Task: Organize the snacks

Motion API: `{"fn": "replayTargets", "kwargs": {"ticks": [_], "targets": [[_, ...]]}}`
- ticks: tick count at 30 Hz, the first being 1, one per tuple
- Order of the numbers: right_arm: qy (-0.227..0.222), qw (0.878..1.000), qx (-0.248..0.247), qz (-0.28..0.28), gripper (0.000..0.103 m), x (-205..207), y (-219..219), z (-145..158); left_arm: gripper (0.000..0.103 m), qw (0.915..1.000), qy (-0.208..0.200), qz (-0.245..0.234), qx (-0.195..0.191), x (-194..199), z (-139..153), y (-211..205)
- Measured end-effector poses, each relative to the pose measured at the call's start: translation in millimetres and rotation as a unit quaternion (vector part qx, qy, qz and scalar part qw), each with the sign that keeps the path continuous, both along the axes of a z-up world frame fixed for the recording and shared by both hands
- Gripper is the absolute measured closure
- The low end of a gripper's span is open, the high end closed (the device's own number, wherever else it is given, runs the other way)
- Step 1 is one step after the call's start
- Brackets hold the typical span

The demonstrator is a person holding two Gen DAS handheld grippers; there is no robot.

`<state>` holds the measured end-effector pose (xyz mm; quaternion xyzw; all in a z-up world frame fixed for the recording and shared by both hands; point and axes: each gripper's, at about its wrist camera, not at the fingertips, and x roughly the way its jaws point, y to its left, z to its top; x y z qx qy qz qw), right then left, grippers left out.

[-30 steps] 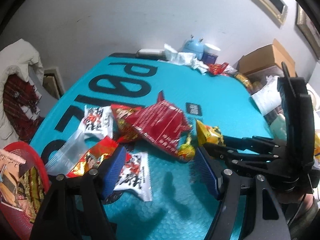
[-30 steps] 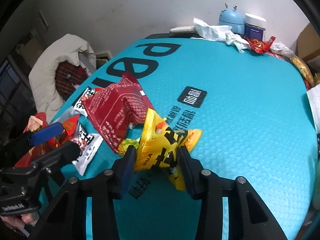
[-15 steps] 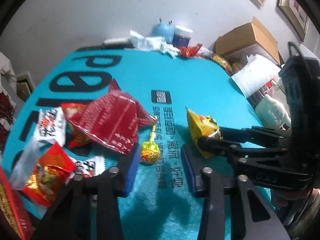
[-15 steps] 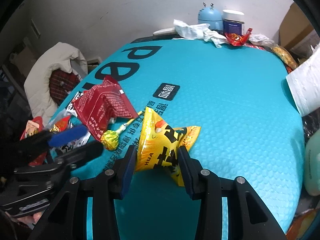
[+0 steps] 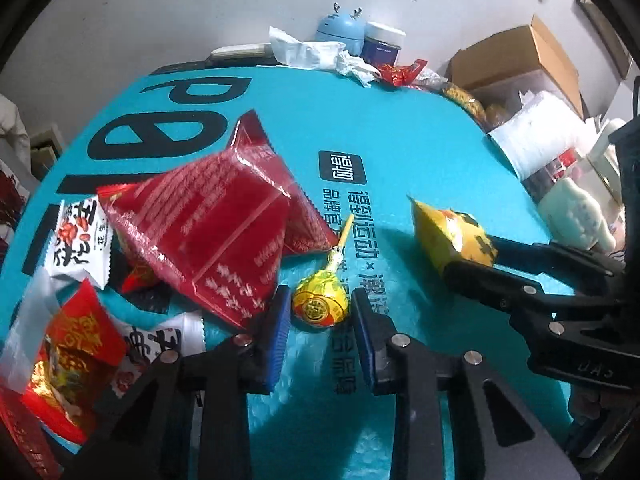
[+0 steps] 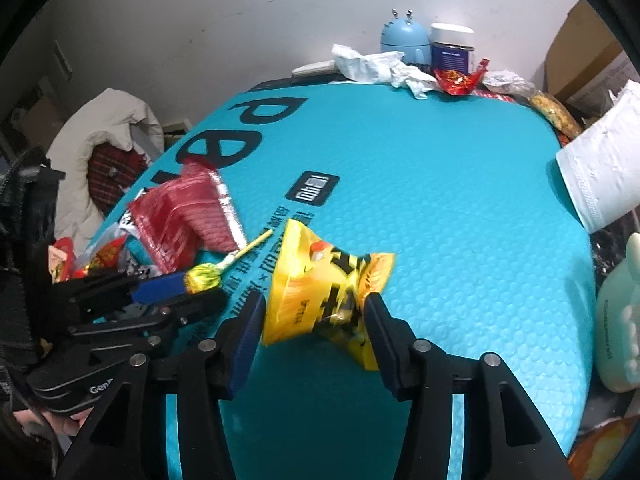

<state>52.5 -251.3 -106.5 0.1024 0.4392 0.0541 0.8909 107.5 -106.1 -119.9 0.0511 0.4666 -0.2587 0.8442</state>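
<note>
My right gripper is shut on a yellow snack packet and holds it above the teal mat; the packet also shows in the left wrist view. My left gripper is open, its blue pads either side of a yellow lollipop that lies on the mat with its stick pointing away. The lollipop also shows in the right wrist view. A big red packet lies just left of the lollipop, over smaller red and white packets.
At the mat's far edge stand a blue gadget, a jar, crumpled tissue and a red wrapper. Cardboard box and white bag sit to the right. A foil packet lies near left.
My left gripper has swung right from the packet pile and closed in around the lollipop. My right gripper has carried the yellow packet slightly right and away from the pile.
</note>
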Motion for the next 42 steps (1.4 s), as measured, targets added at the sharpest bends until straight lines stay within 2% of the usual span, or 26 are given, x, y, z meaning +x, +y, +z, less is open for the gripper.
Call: {"fn": "replayTargets", "kwargs": {"ticks": [2,5,7,13,14,16,17,19,28,42], "targets": [[-0.004,1.0,0.001,-0.007,0.041,-1,-2,0,0.077,0.9999,-0.01,0.004,0.005,-2,-1,-1],[-0.009,1.0,-0.004,-0.016,0.03,0,-6,0,0.077,0.9999,-0.014,0.0,0.009,-5,-1,-2],[-0.005,1.0,-0.011,-0.023,0.018,1,-7,-2,0.077,0.9998,-0.014,-0.001,0.01,-6,-1,-2],[0.008,1.0,0.012,-0.015,0.018,8,-9,-13,0.077,1.0,-0.009,0.0,0.004,-7,0,-1],[0.002,1.0,0.008,-0.012,0.018,8,-8,-13,0.077,1.0,-0.008,0.002,0.002,-8,0,-1],[0.005,1.0,-0.005,-0.013,0.041,7,-5,-14,0.077,1.0,-0.006,0.005,0.0,-9,0,1],[0.004,1.0,-0.015,-0.015,0.044,6,-5,-13,0.077,1.0,-0.006,0.006,0.0,-10,0,2],[0.006,1.0,-0.019,-0.014,0.055,4,-4,-13,0.077,1.0,-0.005,0.008,0.0,-12,0,3],[0.013,1.0,-0.014,-0.006,0.059,-10,4,-10,0.077,0.9997,0.006,0.02,-0.01,-25,4,13],[0.008,1.0,-0.006,0.013,0.059,-49,23,5,0.077,0.999,-0.006,0.033,-0.028,-60,21,31]]}}
